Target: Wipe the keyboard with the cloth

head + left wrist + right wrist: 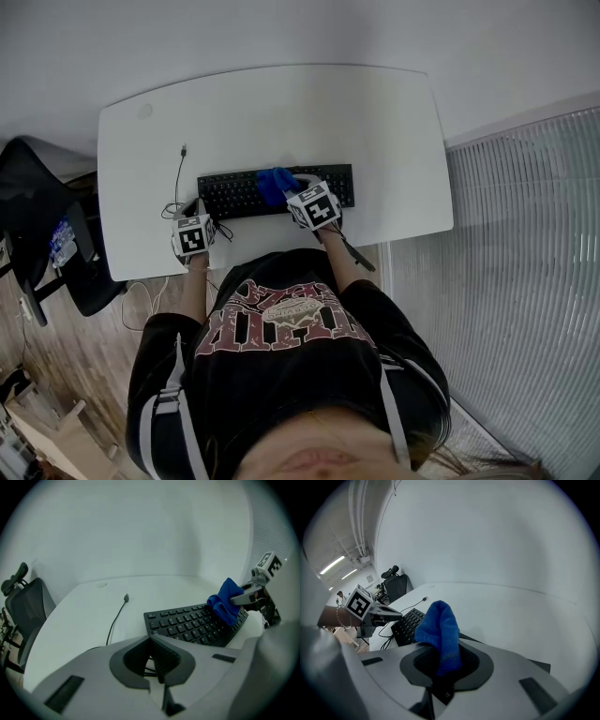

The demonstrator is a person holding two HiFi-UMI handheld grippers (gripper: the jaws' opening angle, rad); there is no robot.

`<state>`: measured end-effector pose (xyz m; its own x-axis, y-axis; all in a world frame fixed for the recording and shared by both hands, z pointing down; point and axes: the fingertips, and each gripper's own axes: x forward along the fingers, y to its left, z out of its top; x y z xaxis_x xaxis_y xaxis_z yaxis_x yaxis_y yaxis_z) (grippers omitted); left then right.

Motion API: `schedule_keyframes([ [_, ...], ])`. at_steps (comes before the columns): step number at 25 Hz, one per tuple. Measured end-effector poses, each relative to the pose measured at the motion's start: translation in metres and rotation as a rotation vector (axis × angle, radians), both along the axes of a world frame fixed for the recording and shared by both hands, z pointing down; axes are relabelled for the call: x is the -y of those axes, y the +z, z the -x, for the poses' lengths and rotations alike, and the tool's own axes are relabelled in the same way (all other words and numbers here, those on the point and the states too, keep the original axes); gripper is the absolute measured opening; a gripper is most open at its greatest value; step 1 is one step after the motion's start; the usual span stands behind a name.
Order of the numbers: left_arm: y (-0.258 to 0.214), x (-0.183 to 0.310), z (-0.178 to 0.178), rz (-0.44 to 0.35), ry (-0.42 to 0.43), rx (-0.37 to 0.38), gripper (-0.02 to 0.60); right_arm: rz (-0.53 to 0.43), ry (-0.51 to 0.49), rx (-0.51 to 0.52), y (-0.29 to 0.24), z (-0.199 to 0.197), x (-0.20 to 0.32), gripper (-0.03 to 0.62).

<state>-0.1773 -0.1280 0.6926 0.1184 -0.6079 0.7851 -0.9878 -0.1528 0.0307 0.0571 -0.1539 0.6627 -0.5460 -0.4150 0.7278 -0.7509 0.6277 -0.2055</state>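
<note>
A black keyboard (234, 193) lies across the middle of the white desk (281, 112). A bunched blue cloth (276, 184) rests on the keys near the keyboard's middle, and my right gripper (298, 199) is shut on it from the near side. In the right gripper view the cloth (440, 634) sticks up from between the jaws, with the keyboard (407, 624) beneath. My left gripper (200, 208) sits at the keyboard's left end with its jaws shut and nothing in them. From the left gripper view, keyboard (192, 624) and cloth (227, 602) lie to the right.
A black cable (178, 178) with a free plug runs from the keyboard's left end over the desk. A black office chair (37, 225) stands left of the desk. Window blinds (506, 262) line the right side. The desk's near edge is by the person's torso.
</note>
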Motion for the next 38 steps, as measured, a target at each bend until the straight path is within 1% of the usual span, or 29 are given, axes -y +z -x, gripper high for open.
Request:
schedule_keyframes([
  [4, -0.001, 0.0, -0.001, 0.0, -0.002, 0.001, 0.032, 0.001, 0.023, -0.007, -0.001, -0.013, 0.001, 0.064],
  [9, -0.002, 0.0, -0.002, 0.001, -0.004, 0.0, 0.032, -0.011, 0.02, -0.046, -0.002, -0.025, 0.004, 0.064],
  [24, 0.0, 0.0, 0.0, 0.003, -0.009, 0.009, 0.032, 0.015, 0.052, -0.054, 0.0, -0.053, 0.012, 0.064],
  [33, 0.0, 0.0, 0.0, 0.002, -0.016, 0.012, 0.032, 0.046, 0.012, -0.066, 0.002, -0.075, 0.011, 0.064],
  [38, -0.001, 0.0, -0.001, 0.002, -0.02, 0.012, 0.032, 0.051, 0.057, -0.05, 0.004, -0.094, 0.009, 0.064],
])
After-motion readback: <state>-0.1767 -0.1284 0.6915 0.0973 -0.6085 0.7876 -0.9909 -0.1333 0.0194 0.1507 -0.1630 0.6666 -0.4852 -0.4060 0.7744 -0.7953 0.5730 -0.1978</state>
